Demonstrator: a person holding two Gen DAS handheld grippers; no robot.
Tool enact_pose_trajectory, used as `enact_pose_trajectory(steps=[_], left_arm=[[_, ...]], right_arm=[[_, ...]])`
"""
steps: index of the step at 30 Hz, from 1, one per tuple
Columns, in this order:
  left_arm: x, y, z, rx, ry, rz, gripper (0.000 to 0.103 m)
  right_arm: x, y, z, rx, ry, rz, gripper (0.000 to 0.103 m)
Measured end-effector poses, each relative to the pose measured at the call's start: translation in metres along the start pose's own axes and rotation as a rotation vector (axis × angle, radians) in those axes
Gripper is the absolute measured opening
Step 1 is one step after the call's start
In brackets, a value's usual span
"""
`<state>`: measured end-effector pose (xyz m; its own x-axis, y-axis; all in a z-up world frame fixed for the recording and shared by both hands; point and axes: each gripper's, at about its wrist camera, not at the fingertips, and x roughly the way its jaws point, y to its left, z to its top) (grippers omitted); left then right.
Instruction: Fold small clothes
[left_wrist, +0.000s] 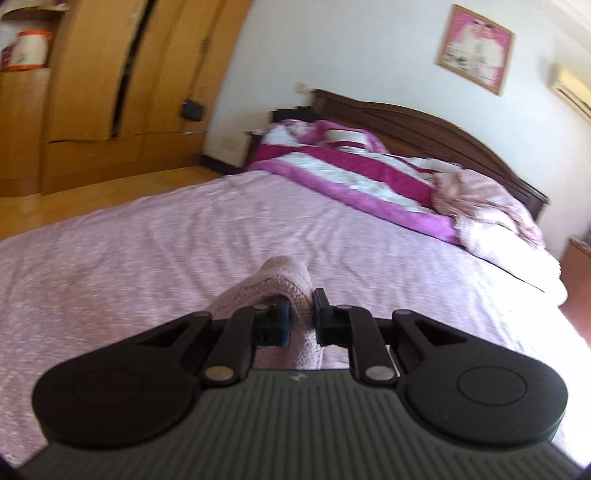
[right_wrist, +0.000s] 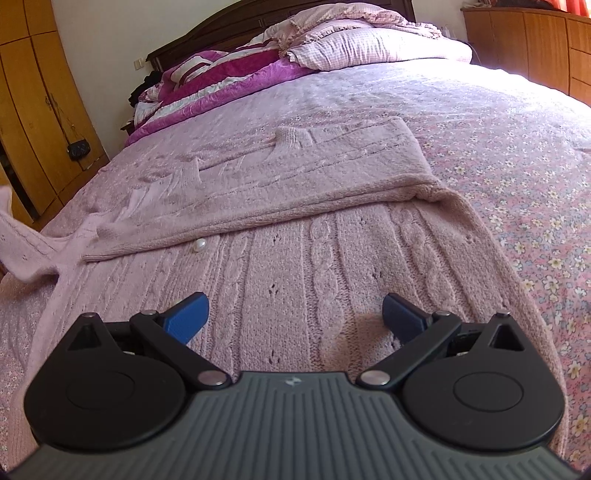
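Well, from the left wrist view the left gripper (left_wrist: 300, 317) has its jaws pinched together on a bunched end of the pink knitted cardigan (left_wrist: 275, 291), lifted clear above the bed sheet (left_wrist: 147, 236). I'd guess it is a sleeve raised to be laid across the body, though the gripper's body hides where the knit hangs below. The picture is smeared, so the striped quilt (left_wrist: 332, 166) by the headboard reads only roughly.

From the right wrist view, the right gripper (right_wrist: 295, 317) hovers with its jaws spread wide over the cardigan (right_wrist: 314, 258), holding nothing, probably waiting to press or take an edge. One side is already folded over the cable-knit panel, a pearl button (right_wrist: 200, 244) peeping out beside the fold. At the left edge a stretch of the knit rises out of frame; what lifts it is cut off.
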<state>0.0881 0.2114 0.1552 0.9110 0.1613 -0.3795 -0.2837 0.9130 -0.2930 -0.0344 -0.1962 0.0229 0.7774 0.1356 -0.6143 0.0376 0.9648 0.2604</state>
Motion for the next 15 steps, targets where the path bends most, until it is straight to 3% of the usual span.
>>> enact_pose_trajectory(steps=[9,15], left_arm=[[-0.003,-0.079,-0.038,0.044,0.077,-0.192,0.014],[0.002,-0.117,-0.081,0.087,0.176,-0.259,0.014]], right_arm=[[-0.007,-0.006,-0.002,0.017,-0.012,-0.003,0.103],[-0.009,-0.012,-0.002,0.039,-0.020,-0.003,0.103]])
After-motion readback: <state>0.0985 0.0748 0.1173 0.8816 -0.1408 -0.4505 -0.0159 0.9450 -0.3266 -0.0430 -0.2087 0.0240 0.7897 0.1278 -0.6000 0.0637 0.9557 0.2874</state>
